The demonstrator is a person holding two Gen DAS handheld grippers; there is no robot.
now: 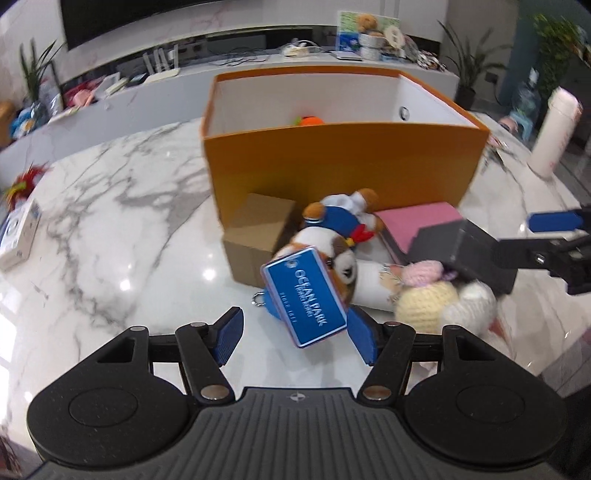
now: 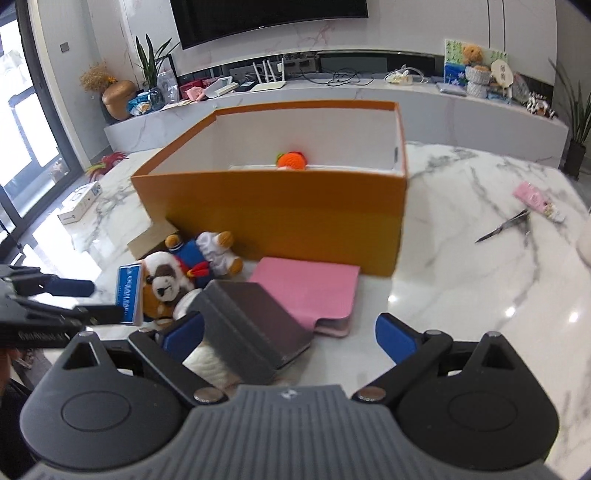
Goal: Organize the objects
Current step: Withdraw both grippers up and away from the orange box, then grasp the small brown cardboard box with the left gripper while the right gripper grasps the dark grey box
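I see one marble table (image 1: 110, 206), one orange box (image 1: 332, 173) holding one orange toy (image 2: 291, 160). In front lie two pouches, pink (image 2: 310, 288) and grey (image 2: 251, 317), and one plush dog (image 1: 332, 254). My left gripper (image 1: 295, 332) and right gripper (image 2: 291, 332) are both agape, holding nothing.

A white marble table (image 2: 461, 236) with grey veins spreads wide, ceiling lights glinting off its polish. Behind it runs a long low marble cabinet (image 2: 369, 107), cluttered with a white router (image 2: 267, 79), cables and knick-knacks. Up on the pale marble wall (image 2: 406, 26) hangs a big dark television (image 2: 266, 16). Potted plants (image 2: 151, 59) stand at both ends, and daylight pours through a dark-framed window (image 2: 22, 122) at the left.
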